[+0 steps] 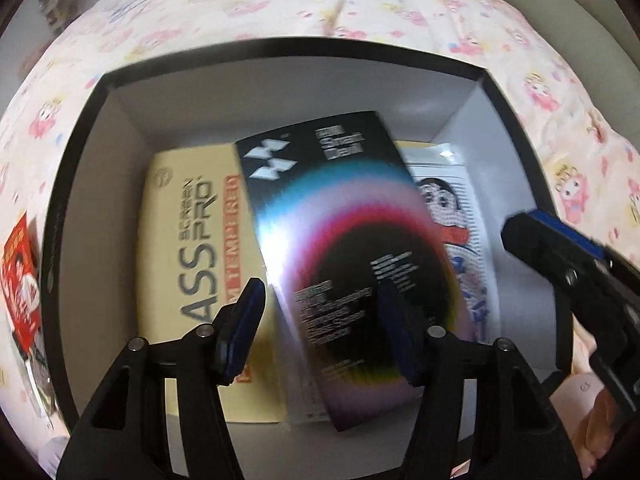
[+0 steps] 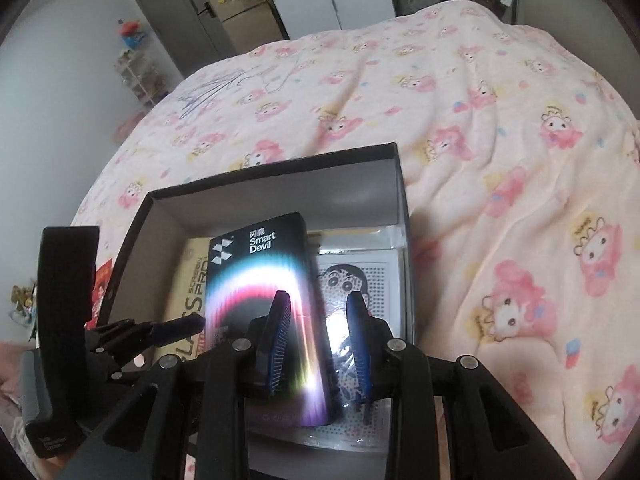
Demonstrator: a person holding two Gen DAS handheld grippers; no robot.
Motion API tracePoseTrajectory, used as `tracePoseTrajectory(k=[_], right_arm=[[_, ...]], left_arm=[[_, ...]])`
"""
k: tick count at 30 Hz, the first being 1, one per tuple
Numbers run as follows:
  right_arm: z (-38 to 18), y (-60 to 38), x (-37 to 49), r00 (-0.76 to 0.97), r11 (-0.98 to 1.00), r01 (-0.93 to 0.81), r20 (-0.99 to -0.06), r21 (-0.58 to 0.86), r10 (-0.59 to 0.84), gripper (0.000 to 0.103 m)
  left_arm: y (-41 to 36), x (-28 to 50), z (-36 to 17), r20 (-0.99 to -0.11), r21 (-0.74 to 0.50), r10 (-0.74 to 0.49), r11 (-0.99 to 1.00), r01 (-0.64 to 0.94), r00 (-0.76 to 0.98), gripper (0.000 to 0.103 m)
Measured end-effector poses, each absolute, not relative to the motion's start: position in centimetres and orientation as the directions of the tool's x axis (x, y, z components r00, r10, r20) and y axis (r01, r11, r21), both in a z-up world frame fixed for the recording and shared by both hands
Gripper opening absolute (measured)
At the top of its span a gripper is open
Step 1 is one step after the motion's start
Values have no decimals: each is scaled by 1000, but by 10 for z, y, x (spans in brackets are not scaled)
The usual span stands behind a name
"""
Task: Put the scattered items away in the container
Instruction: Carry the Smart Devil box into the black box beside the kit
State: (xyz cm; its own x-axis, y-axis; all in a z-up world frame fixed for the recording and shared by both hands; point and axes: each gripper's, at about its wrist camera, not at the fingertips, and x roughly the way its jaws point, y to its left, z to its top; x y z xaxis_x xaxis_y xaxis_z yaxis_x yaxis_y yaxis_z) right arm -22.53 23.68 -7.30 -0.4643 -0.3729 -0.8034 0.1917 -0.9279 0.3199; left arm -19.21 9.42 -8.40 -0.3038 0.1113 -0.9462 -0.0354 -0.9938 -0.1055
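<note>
Left gripper [image 1: 320, 332]: spread, straddling the Smart Devil box [image 1: 340, 264].
Right gripper [image 2: 320, 344]: spread likewise.
Risk: resting tilted across other packs, sliding crooked inside the container [image 1: 288, 50].

A black box [image 1: 280, 50] with grey inner walls sat on a pink cartoon-print blanket [image 2: 500, 152], holding a black packet [image 1: 332, 248] with rainbow rings, a cream packet [image 1: 188, 248] banded orange, and a white cartoon-faced card [image 1: 456, 224].
</note>
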Motion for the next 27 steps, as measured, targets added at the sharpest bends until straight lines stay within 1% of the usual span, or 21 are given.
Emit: tracePoseTrajectory(k=[2, 3, 4, 5, 7, 8, 10, 13, 14, 15, 16, 21, 23, 25, 27], right_arm=[[-72, 247, -223, -466, -916, 183, -789, 356, -400, 26], [-68, 250, -224, -486, -920, 171, -782, 352, -390, 26], [-64, 254, -224, -512, -927, 156, -775, 341, -371, 26], [-59, 259, -226, -541, -937, 130, -769, 323, -341, 26], [-55, 266, -227, -567, -953, 91, -772, 288, -287, 26], [-55, 271, -227, -573, -960, 70, -777, 272, -262, 26], [-58, 278, -228, -566, -965, 46, -789, 260, -240, 26], [-59, 286, -227, -560, -966, 18, -798, 257, -223, 26], [-57, 288, -227, -567, -968, 8, -796, 250, -210, 26], [-56, 290, -227, -574, -970, 1, -794, 242, -199, 26], [-55, 291, -227, -579, -972, -3, -793, 235, -190, 26], [-61, 284, -228, -550, -963, 37, -799, 267, -243, 26], [-60, 276, -226, -542, -955, 81, -792, 286, -283, 26], [-59, 264, -225, -530, -945, 129, -785, 300, -322, 26], [-59, 249, -223, -514, -937, 179, -783, 302, -350, 26]], left_arm=[[92, -187, -76, -935, -130, 137, -991, -43, -327, 54], [94, -185, -72, -930, -138, 150, -989, -59, -335, 54], [97, -183, -68, -926, -142, 160, -987, -77, -342, 56], [104, -182, -64, -921, -142, 170, -984, -104, -350, 60], [117, -181, -62, -922, -119, 164, -982, -146, -350, 63], [127, -190, -62, -927, -94, 145, -983, -159, -346, 66], [150, -211, -64, -938, -47, 103, -984, -171, -331, 70], [166, -225, -74, -954, -24, 81, -980, -195, -289, 71], [169, -226, -78, -960, 2, 52, -981, -195, -274, 71], [171, -225, -81, -960, 57, -1, -980, -192, -279, 71], [171, -225, -82, -959, 87, -29, -978, -192, -283, 75], [131, -214, -82, -957, 124, -81, -983, -139, -279, 76], [106, -210, -82, -959, 128, -98, -987, -96, -267, 74], [80, -207, -85, -966, 116, -102, -992, -48, -239, 69], [56, -207, -87, -965, 122, -117, -992, -10, -236, 70]])
